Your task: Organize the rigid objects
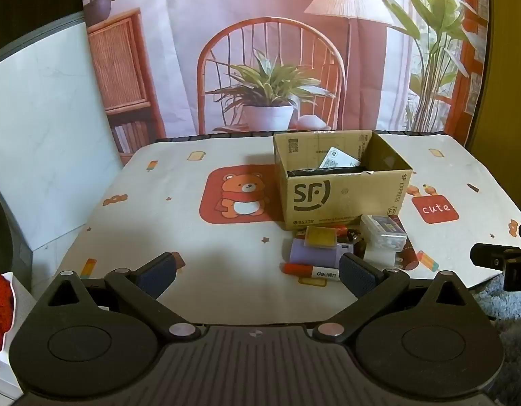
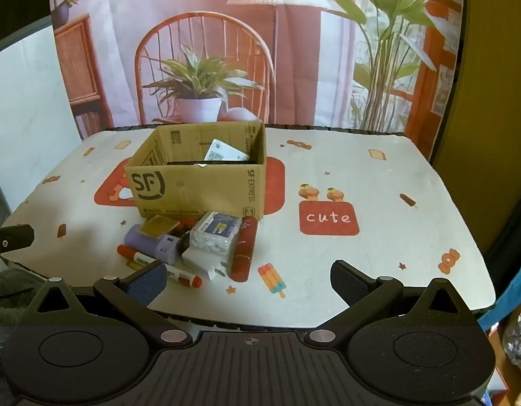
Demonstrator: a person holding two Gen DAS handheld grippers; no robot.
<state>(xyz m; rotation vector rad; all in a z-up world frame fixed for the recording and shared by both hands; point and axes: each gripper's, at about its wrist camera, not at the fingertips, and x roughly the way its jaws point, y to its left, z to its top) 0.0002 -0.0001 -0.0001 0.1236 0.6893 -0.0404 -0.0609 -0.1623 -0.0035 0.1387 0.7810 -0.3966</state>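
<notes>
Two black two-finger grippers hang over the near edge of the table, each tilted downward. The left gripper (image 1: 258,270) has its jaws spread wide, with nothing between the blue pads. The right gripper (image 2: 248,280) is likewise fully spread and empty.

Just beyond them, one pile of small rigid items lies on the white cartoon-print tablecloth (image 2: 379,182). Nearest is one orange-and-white marker pen (image 2: 159,265), lying flat. Behind it lies one lilac rounded plastic device (image 2: 152,242), with one flat yellow-green square case (image 2: 159,226) resting on top of it. Beside these sits one white block-shaped adapter (image 2: 201,258). One clear plastic box with a blue label (image 2: 214,233) rests above the adapter, and one dark red cylindrical tube (image 2: 245,248) lies just to its right. Some smaller dark items in the pile are too hidden to identify.

Farther back, touching the pile, stands one open brown cardboard box printed "SF" (image 2: 196,186). One white printed packet (image 2: 223,152) leans inside it.
</notes>
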